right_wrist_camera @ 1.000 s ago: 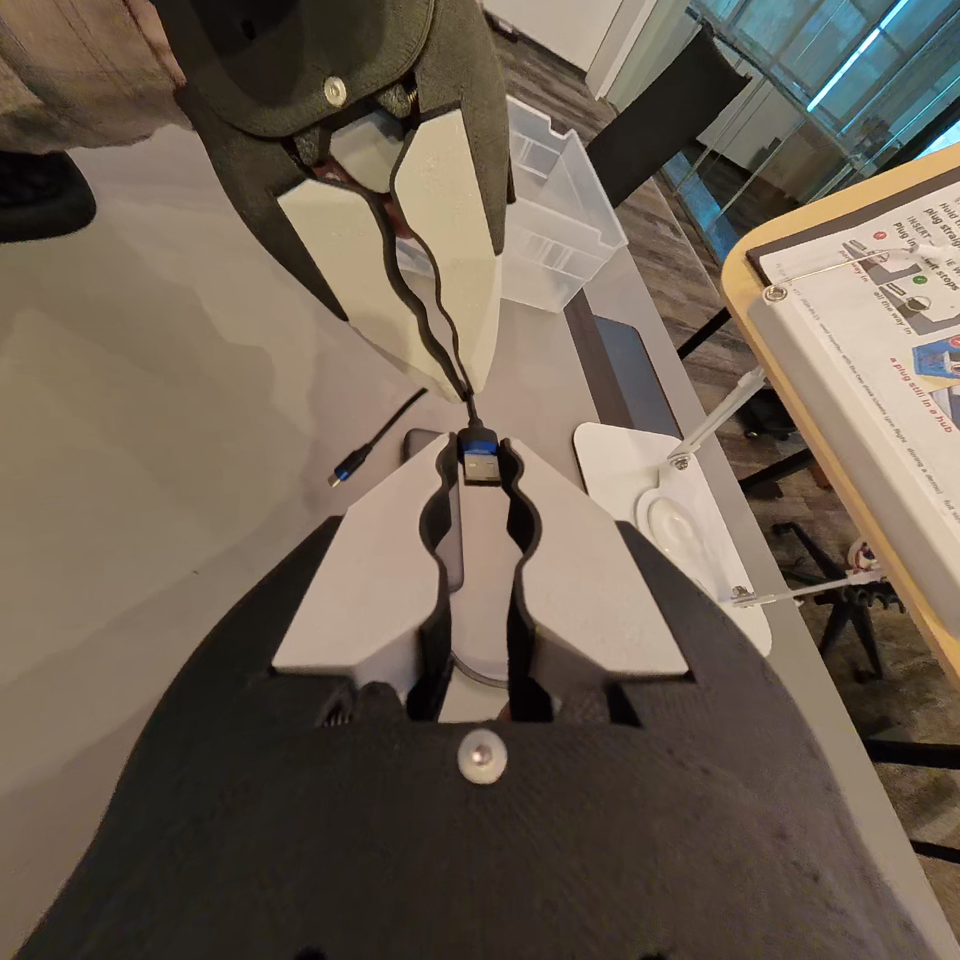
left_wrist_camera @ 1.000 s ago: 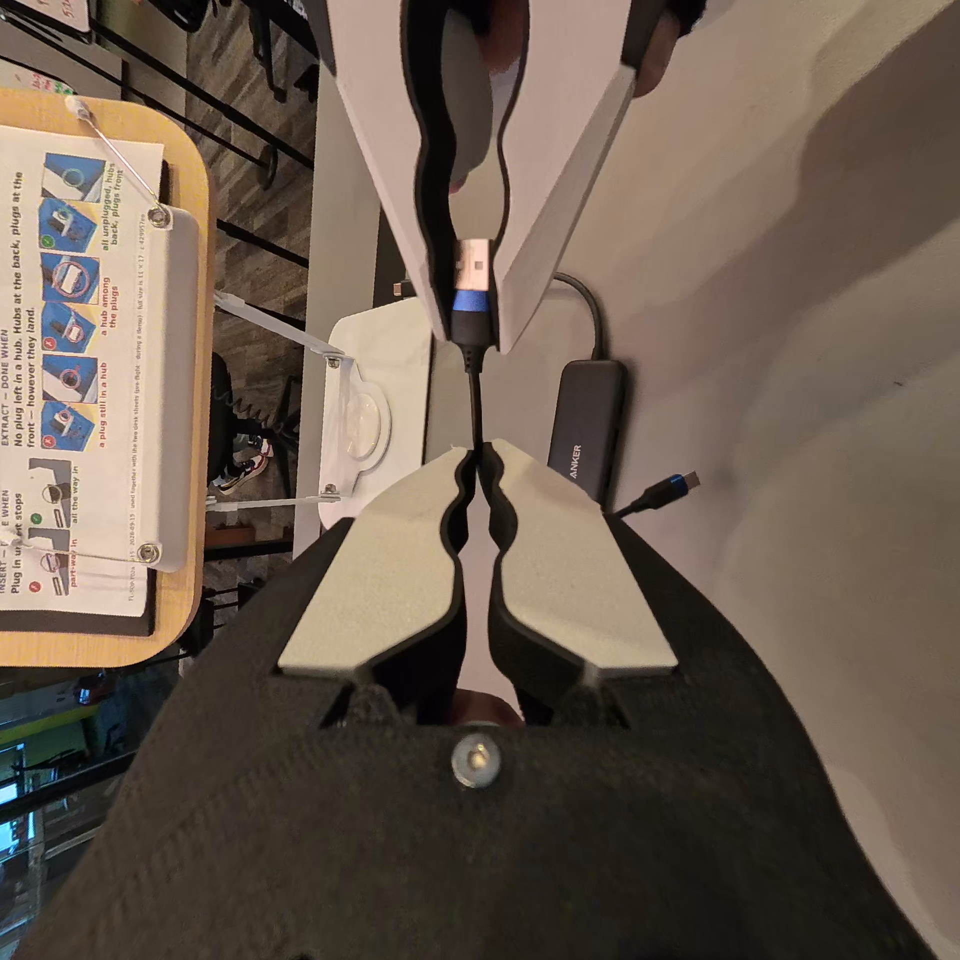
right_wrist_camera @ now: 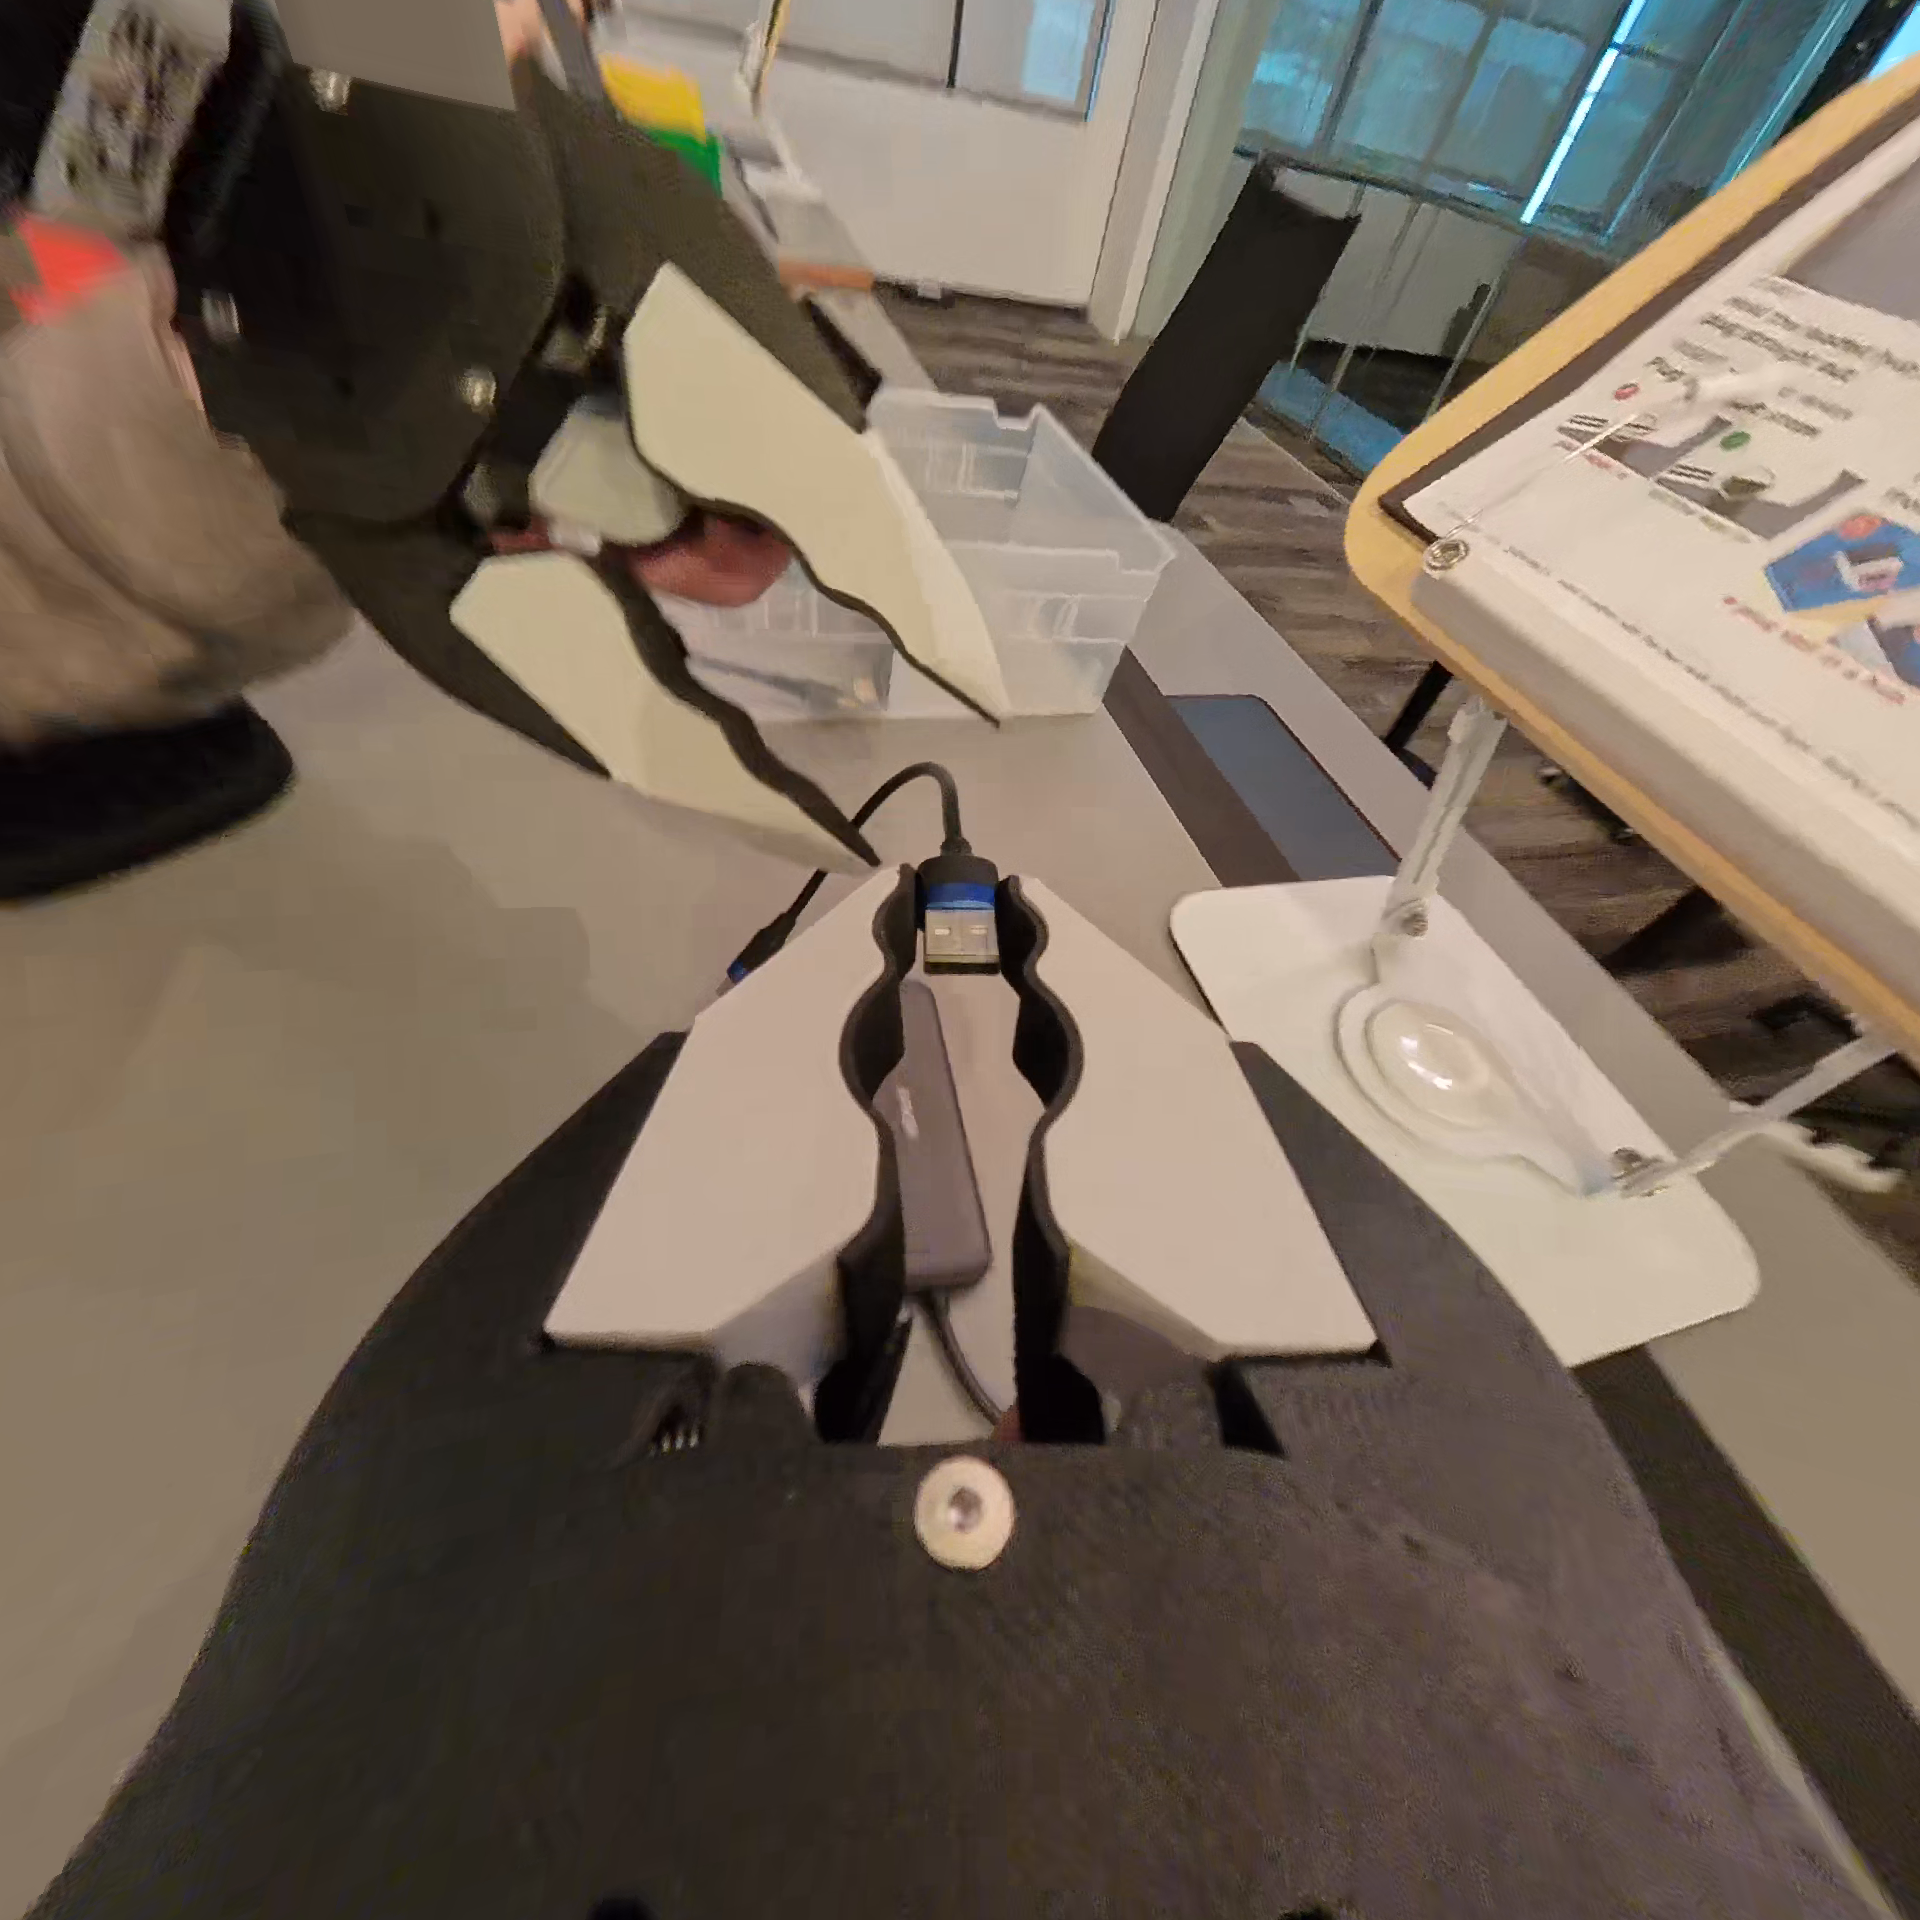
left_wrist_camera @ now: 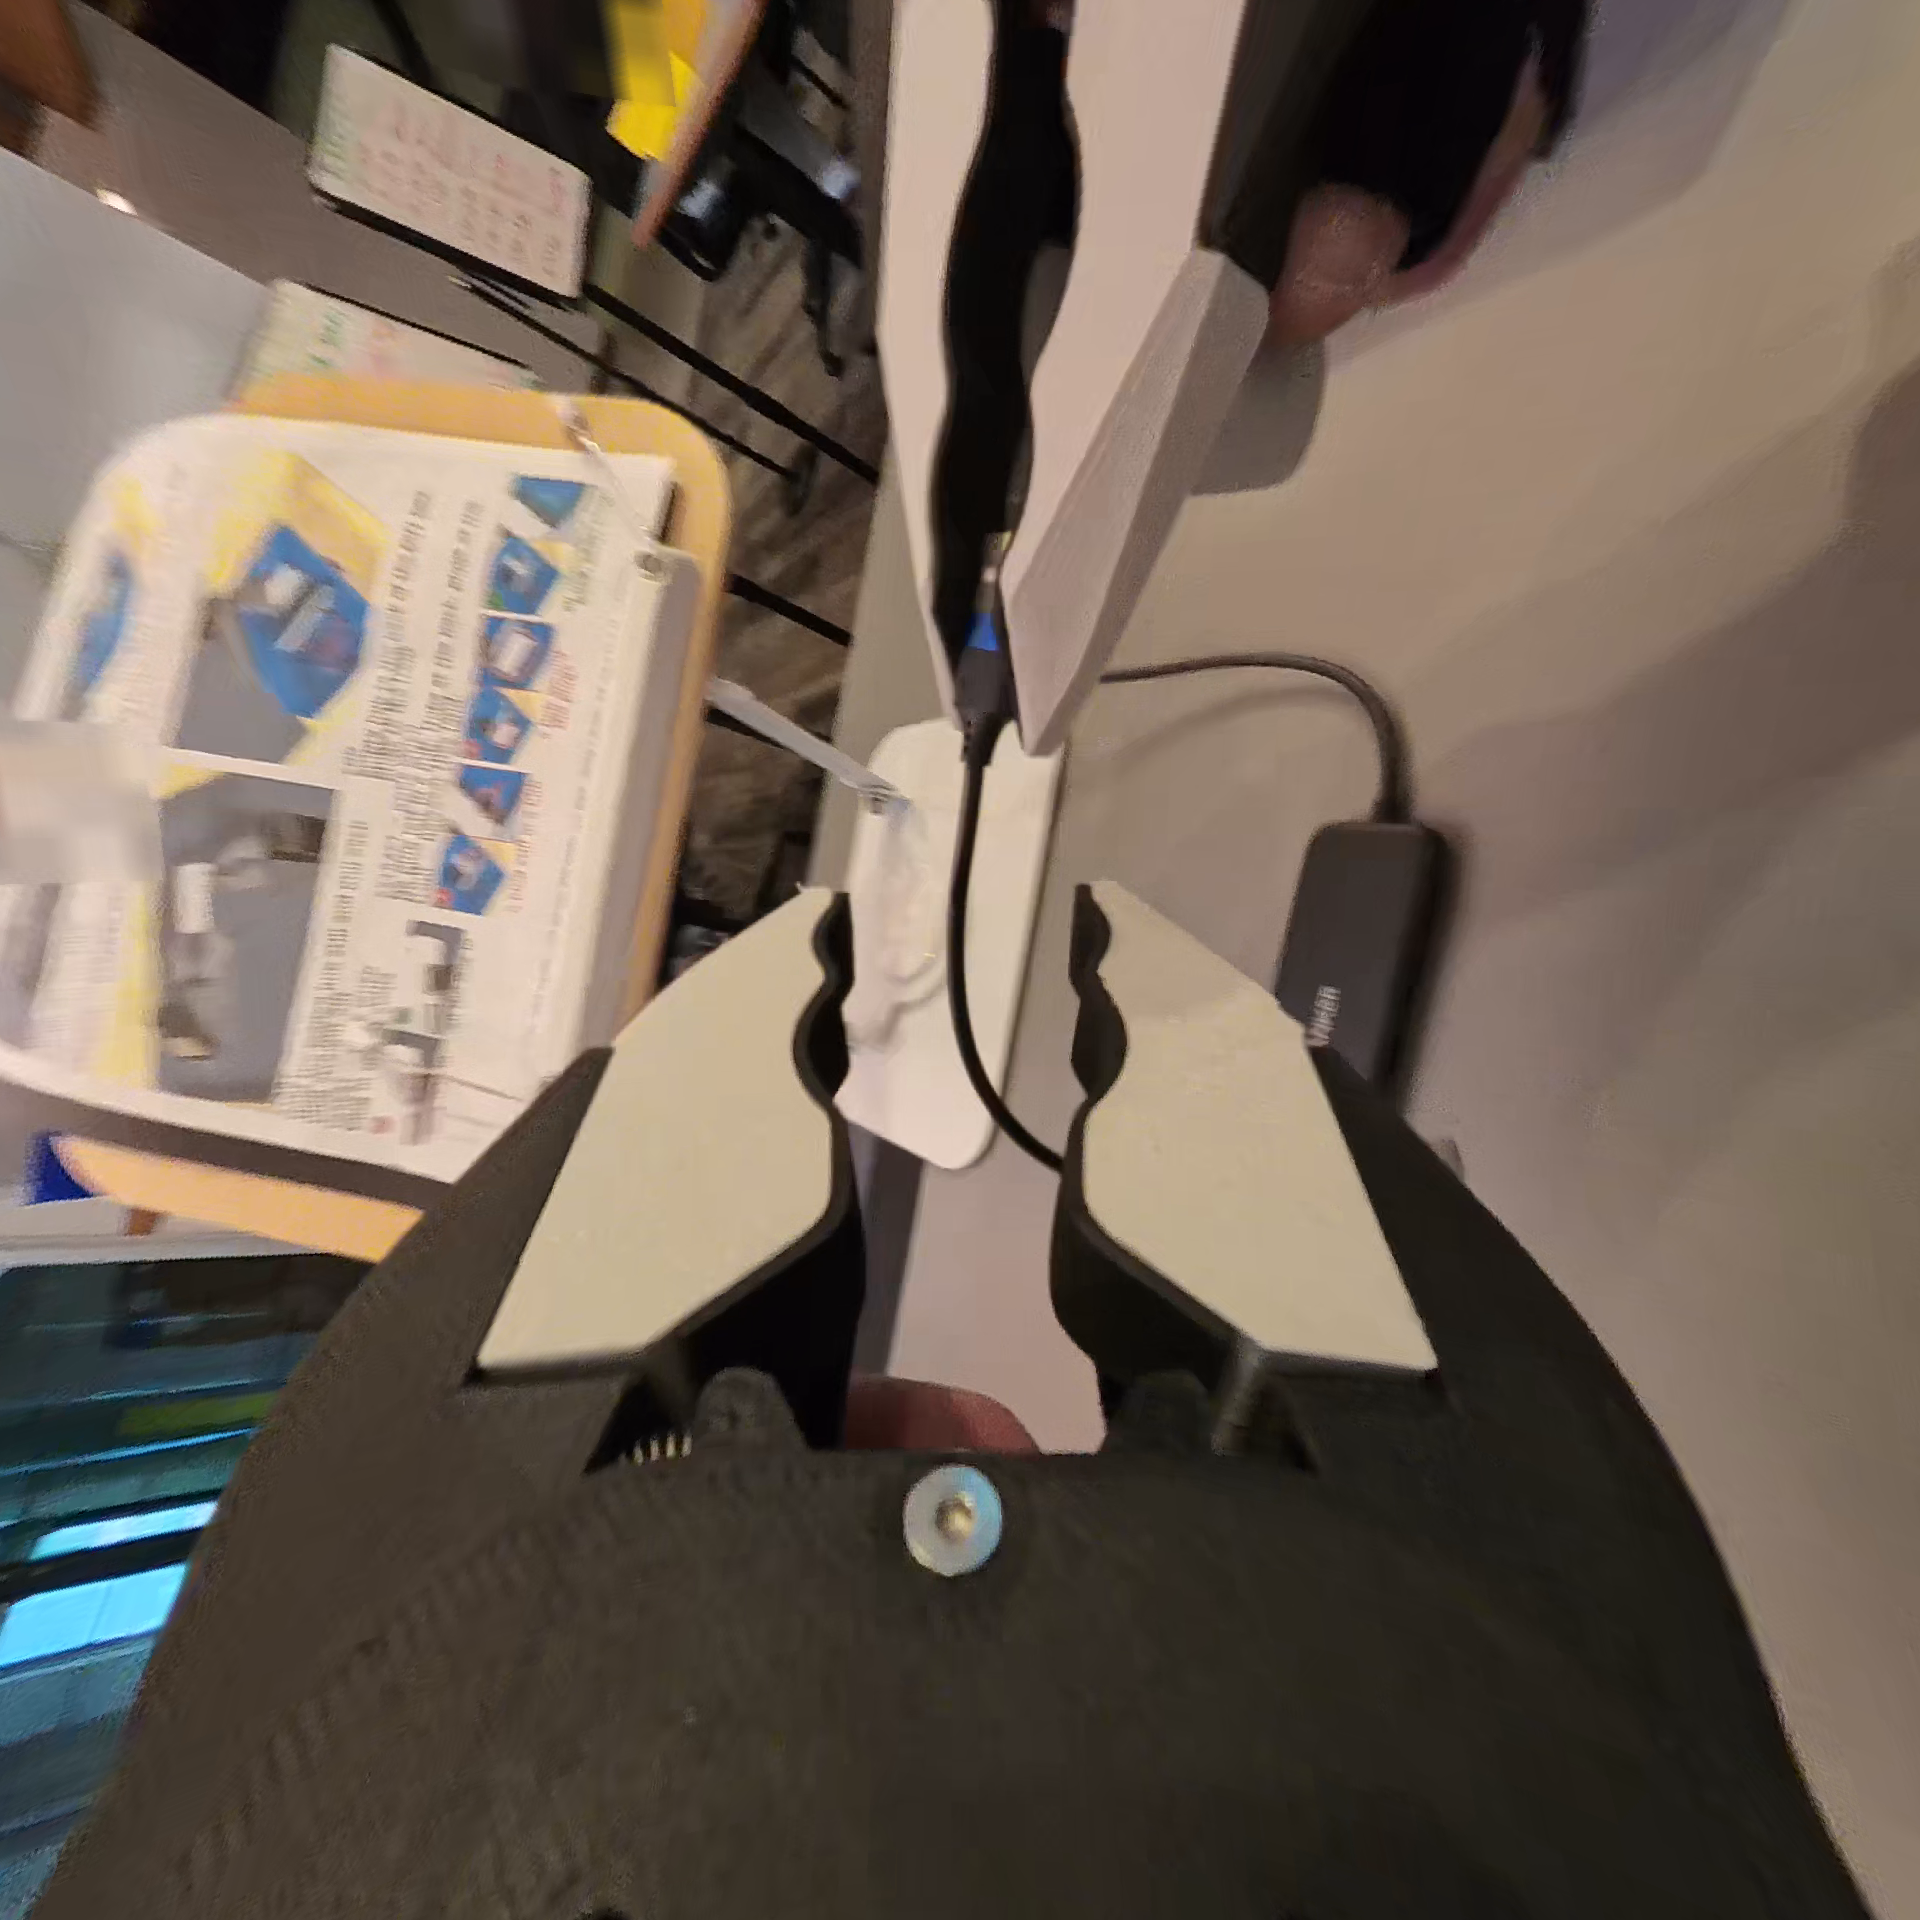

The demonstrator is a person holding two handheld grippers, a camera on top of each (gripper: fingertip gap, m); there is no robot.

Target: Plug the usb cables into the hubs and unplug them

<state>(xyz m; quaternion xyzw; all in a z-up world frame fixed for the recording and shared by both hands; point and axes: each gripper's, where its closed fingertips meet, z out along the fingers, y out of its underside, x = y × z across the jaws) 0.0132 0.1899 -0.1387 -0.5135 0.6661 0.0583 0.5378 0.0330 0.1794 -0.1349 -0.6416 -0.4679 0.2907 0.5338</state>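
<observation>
Jaws on the right gripper (right_wrist_camera: 961,894) pinch the USB-A plug (right_wrist_camera: 958,928), a silver metal shell with a blue band and black strain relief, right at the fingertips; metal end points back toward the camera. Its thin black cable (right_wrist_camera: 914,795) arcs off toward 12 o'clock, then bends to 10 o'clock over the tabletop.

Left gripper (left_wrist_camera: 956,914): jaws spread wide, nothing between the 2 white fingers. The black cable (left_wrist_camera: 966,935) runs through the gap without touching either finger, as far as the blurred left wrist view shows.

Left wrist view also shows the right gripper (left_wrist_camera: 987,717) at 12 o'clock, tips closed on the plug's blue band (left_wrist_camera: 982,634).

Slim dark grey rectangular USB hub (right_wrist_camera: 925,1143) lies flat on the pale grey table (right_wrist_camera: 312,1039), seen between the right gripper's fingers, below the held plug and apart from it. Its own short dark lead (right_wrist_camera: 961,1351) leaves at 6 o'clock. In the left wrist view the hub (left_wrist_camera: 1361,935) sits at 3 o'clock, just beside the right-hand finger.

A 2nd small plug with a blue tip (right_wrist_camera: 758,951) lies on the table at 9 o'clock from the held plug.

Surroundings, right wrist view:
- clear plastic storage bin (right_wrist_camera: 1039,582) at 12 o'clock, partly behind the left gripper (right_wrist_camera: 935,790)
- white flat stand base (right_wrist_camera: 1455,1091) at 3 o'clock
- printed instruction sheet on a wood-edged board (right_wrist_camera: 1714,468) at 2 o'clock
</observation>
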